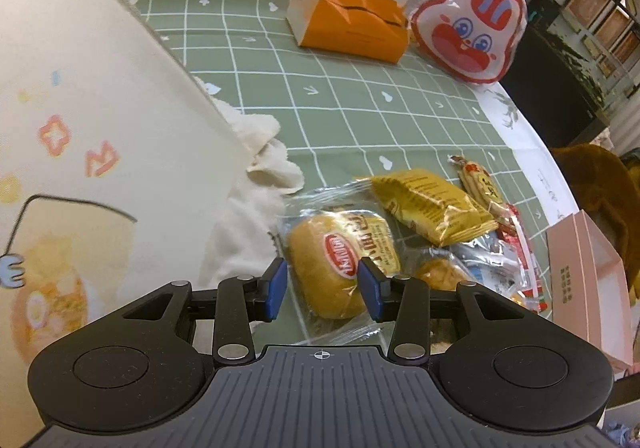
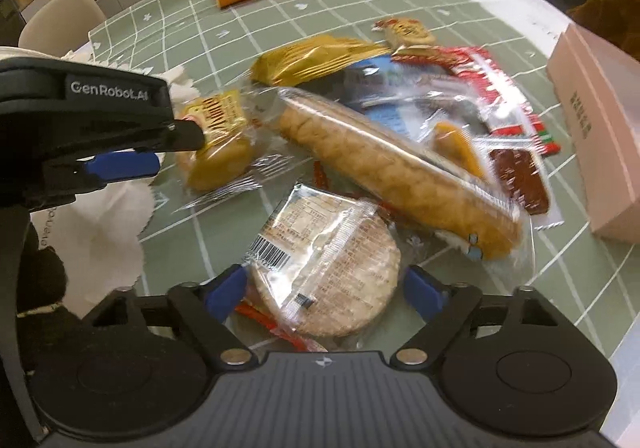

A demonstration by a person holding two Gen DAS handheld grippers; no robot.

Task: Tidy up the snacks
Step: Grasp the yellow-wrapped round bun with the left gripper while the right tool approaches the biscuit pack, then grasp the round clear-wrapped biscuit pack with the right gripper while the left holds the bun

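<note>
Nearest the right gripper (image 2: 324, 288), a round flat cracker (image 2: 332, 268) in a clear wrapper with a barcode label lay on the green checked tablecloth (image 2: 360, 8), between the blue pads; the jaws stood wide on either side of it, and whether the pads touched the wrapper could not be told. Just beyond it a long golden pastry stick (image 2: 384, 164) in a clear sleeve lay slantwise across the heap of snacks. The left gripper (image 1: 323, 286) hung over a round yellow bun (image 1: 328, 268) in a clear packet with a red oval logo; its jaws stood fairly narrow, one pad on each side of the bun, close to the wrapper but not plainly pressing it. In the right wrist view that gripper came in from the left with its tip at the bun. Behind the bun lay a gold foil packet (image 1: 432, 204), and beside that a small red and yellow wrapped biscuit (image 1: 480, 184). A cream fabric bag (image 1: 80, 108) with cartoon prints filled the left of the left wrist view, its inside hidden. A pink box (image 1: 588, 288) stood at the right edge of the table, its contents not visible. Farther off stood an orange tissue box (image 1: 352, 20) with a white tissue sticking out of its slot, and just beside it a red and white rabbit-faced packet (image 1: 468, 24).
</note>
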